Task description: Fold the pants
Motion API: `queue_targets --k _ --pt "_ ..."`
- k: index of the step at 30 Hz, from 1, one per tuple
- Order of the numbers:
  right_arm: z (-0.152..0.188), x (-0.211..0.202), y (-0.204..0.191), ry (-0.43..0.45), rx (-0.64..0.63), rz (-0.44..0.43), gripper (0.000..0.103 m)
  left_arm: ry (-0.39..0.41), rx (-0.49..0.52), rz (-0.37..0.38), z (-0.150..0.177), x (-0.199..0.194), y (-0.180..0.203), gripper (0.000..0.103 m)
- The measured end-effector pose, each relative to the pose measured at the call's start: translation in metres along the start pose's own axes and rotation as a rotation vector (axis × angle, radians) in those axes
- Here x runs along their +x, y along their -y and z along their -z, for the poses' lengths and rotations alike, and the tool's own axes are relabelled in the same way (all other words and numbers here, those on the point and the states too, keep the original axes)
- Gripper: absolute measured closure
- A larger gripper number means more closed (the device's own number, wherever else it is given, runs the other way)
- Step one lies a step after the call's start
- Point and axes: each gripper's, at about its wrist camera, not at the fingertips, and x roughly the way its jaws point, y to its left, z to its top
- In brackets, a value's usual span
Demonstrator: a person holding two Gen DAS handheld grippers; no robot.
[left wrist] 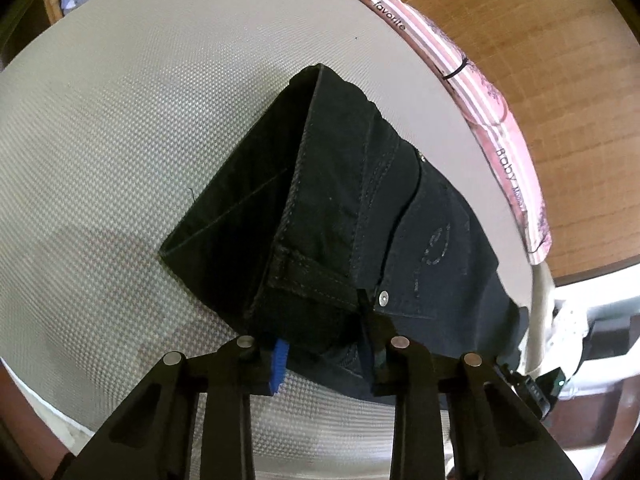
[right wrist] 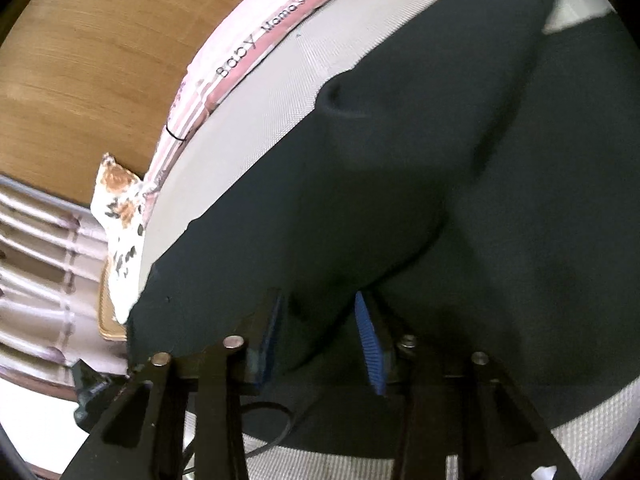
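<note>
Black pants [left wrist: 340, 208] lie on a grey textured mat [left wrist: 120, 140], folded over, with the waistband and a metal rivet [left wrist: 383, 299] near my left gripper [left wrist: 324, 360]. The left jaws stand wide apart at the waistband edge, with the cloth lying between the blue pads [left wrist: 279, 364]. In the right wrist view the pants [right wrist: 440, 200] spread flat across the mat [right wrist: 280, 80]. My right gripper [right wrist: 320, 340] is open, its blue pads [right wrist: 370, 348] either side of a raised fold of the cloth.
A pink striped cloth with printed words [left wrist: 492, 96] edges the mat; it also shows in the right wrist view [right wrist: 240, 60]. Wooden floor [left wrist: 540, 40] lies beyond. A patterned cloth [right wrist: 120, 216] and a radiator-like rail [right wrist: 36, 260] stand at left.
</note>
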Motion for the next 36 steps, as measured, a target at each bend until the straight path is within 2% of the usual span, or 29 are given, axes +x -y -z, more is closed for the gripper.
queue_targets --k 3,7,11,16,19,20,22,23,24,25,29,32,36 --pt "0.000 -0.007 -0.002 0.001 0.000 0.012 0.094 -0.006 0.043 -0.027 -0.002 -0.002 0.005 0.076" --pt "0.005 -0.029 -0.018 0.014 -0.044 0.041 0.095 -0.017 0.123 -0.076 -0.005 -0.008 0.013 0.078" --pt "0.025 -0.041 -0.031 -0.025 -0.076 0.086 0.095 -0.009 0.231 -0.137 -0.008 -0.017 0.022 0.079" --pt "0.047 -0.021 -0.023 -0.098 -0.087 0.158 0.095 -0.012 0.294 -0.211 -0.009 -0.008 0.021 0.079" --pt "0.049 -0.008 -0.016 -0.117 -0.073 0.176 0.095 -0.005 0.371 -0.301 0.000 0.006 0.024 0.079" --pt "0.047 -0.009 -0.016 -0.120 -0.070 0.171 0.094 0.006 0.394 -0.321 0.003 0.007 0.027 0.079" --pt "0.044 -0.012 -0.014 -0.125 -0.051 0.159 0.085 0.023 0.425 -0.350 0.006 0.008 0.031 0.077" --pt "0.044 -0.015 -0.013 -0.125 -0.044 0.153 0.075 0.027 0.427 -0.357 0.007 0.007 0.030 0.077" --pt "0.043 -0.021 -0.012 -0.119 -0.034 0.137 0.067 0.032 0.427 -0.361 0.008 0.007 0.029 0.077" --pt "0.042 -0.030 -0.011 -0.103 -0.029 0.127 0.065 0.032 0.428 -0.365 0.010 0.005 0.029 0.076" --pt "0.034 -0.069 -0.003 -0.035 -0.027 0.106 0.065 0.042 0.459 -0.369 0.020 -0.008 0.034 0.071" --pt "0.024 -0.101 0.014 0.027 -0.010 0.132 0.063 0.052 0.487 -0.359 0.028 -0.024 0.042 0.063" --pt "0.011 -0.128 0.053 0.090 0.082 0.139 0.061 0.071 0.562 -0.408 0.043 -0.039 0.046 0.062"
